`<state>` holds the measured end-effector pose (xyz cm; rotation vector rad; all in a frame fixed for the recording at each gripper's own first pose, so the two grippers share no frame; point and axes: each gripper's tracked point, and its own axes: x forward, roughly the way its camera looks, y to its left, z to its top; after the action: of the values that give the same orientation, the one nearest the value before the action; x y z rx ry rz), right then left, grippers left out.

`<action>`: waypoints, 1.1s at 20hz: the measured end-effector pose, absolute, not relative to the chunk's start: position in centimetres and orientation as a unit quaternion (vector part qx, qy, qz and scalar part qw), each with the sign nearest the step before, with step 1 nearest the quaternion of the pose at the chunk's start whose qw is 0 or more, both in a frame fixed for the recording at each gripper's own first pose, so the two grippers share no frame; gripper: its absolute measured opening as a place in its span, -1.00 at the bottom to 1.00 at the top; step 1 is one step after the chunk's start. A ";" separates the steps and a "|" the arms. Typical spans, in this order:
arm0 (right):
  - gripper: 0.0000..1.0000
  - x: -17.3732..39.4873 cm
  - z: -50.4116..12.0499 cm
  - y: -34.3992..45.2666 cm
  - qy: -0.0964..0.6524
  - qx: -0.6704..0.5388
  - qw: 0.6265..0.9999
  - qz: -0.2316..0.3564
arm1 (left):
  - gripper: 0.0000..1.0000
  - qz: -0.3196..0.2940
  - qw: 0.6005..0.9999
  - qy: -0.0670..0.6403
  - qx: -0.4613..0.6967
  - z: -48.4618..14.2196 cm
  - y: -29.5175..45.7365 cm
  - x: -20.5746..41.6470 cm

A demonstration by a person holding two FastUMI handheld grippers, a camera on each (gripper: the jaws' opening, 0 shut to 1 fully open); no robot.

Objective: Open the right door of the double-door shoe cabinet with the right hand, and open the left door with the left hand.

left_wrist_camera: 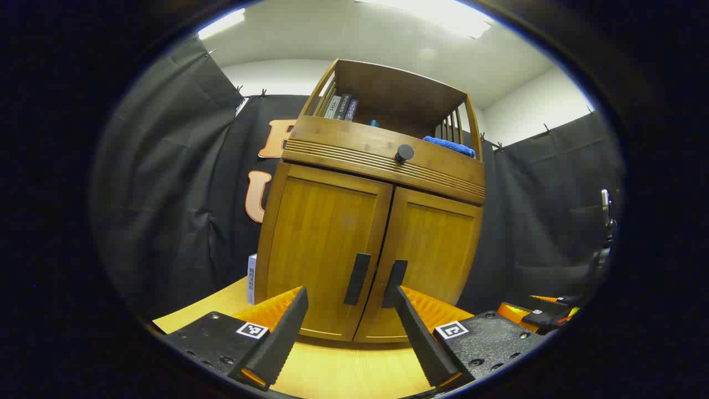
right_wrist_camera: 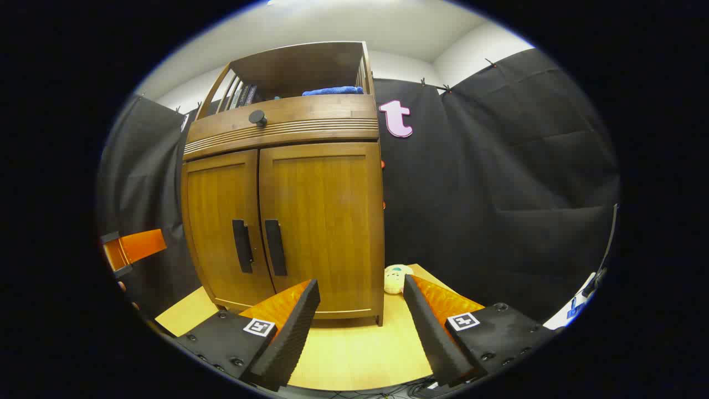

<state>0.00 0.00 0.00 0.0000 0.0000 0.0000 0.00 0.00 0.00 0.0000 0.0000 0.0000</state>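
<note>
Shoe cabinet (left_wrist_camera: 371, 221) stands on the worktop (left_wrist_camera: 343, 371), both doors closed: left door (left_wrist_camera: 321, 249), right door (left_wrist_camera: 432, 255), dark handles side by side at the centre seam. Left gripper (left_wrist_camera: 349, 310) wide apart, holding nothing, near the handles, not touching. Right gripper (right_wrist_camera: 360, 302) also spread wide, holding nothing, before the cabinet's right corner. Small plush toy (right_wrist_camera: 396, 279) right of cabinet.

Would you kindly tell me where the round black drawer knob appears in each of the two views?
Left gripper view: the knob sits right of centre in the upper half, on the ribbed drawer front above the seam between the two doors.
Right gripper view: the knob sits upper left, above the left door.
Shared landmark: the blue cloth on the shelf above.
</note>
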 end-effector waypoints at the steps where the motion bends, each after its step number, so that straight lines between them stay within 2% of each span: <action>1: 0.77 0.1 -0.4 -0.4 0.011 0.002 1.000 0.001 | 0.83 -0.002 1.000 0.007 0.004 -0.3 -0.2 0.0; 2: 1.00 0.0 -0.5 -0.6 0.014 0.006 1.000 0.006 | 0.83 -0.001 1.000 0.016 0.008 -0.6 -0.4 -0.2; 3: 0.77 0.2 -0.3 -0.8 0.014 0.009 1.000 0.008 | 0.83 0.002 1.000 0.022 0.011 -0.6 -0.6 -0.5; 4: 0.96 0.2 -0.2 -1.1 0.014 0.010 1.000 0.009 | 0.89 0.007 1.000 0.023 0.013 -0.6 -0.6 -0.6; 5: 0.96 0.2 -0.4 -1.4 0.017 0.011 1.000 0.011 | 0.82 0.015 1.000 0.019 0.013 -0.3 -0.6 -0.6; 6: 0.82 0.2 -0.6 -1.6 0.020 0.014 1.000 0.014 | 0.82 0.022 1.000 0.017 0.012 -0.1 -0.6 -0.3; 9: 0.96 0.2 -0.4 -2.0 0.020 0.019 0.999 0.020 | 0.83 0.024 1.000 0.010 0.008 0.2 -0.7 0.0; 15: 0.95 0.3 -0.6 -2.1 0.018 0.010 1.000 0.008 | 0.83 0.008 1.000 0.027 0.013 -0.5 -1.2 0.1; 16: 1.00 0.4 -0.7 -2.0 0.018 0.009 1.000 0.003 | 0.83 0.003 0.999 0.031 0.018 -0.5 -1.1 0.1; 17: 0.95 0.4 -0.8 -1.9 0.020 0.009 1.000 -0.001 | 0.83 -0.002 0.999 0.032 0.022 -0.5 -1.1 0.0; 18: 1.00 0.3 -0.8 -1.7 0.020 0.010 1.000 -0.003 | 0.83 -0.005 0.999 0.031 0.024 -0.4 -1.1 0.1; 22: 0.95 0.6 -0.8 -0.5 0.013 0.006 1.000 -0.013 | 0.83 -0.014 0.999 0.036 0.028 -0.4 -0.6 0.3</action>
<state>0.60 -0.49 -0.76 0.0119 0.0268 -0.0259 0.30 -0.63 -0.42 0.0563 0.0721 -0.0281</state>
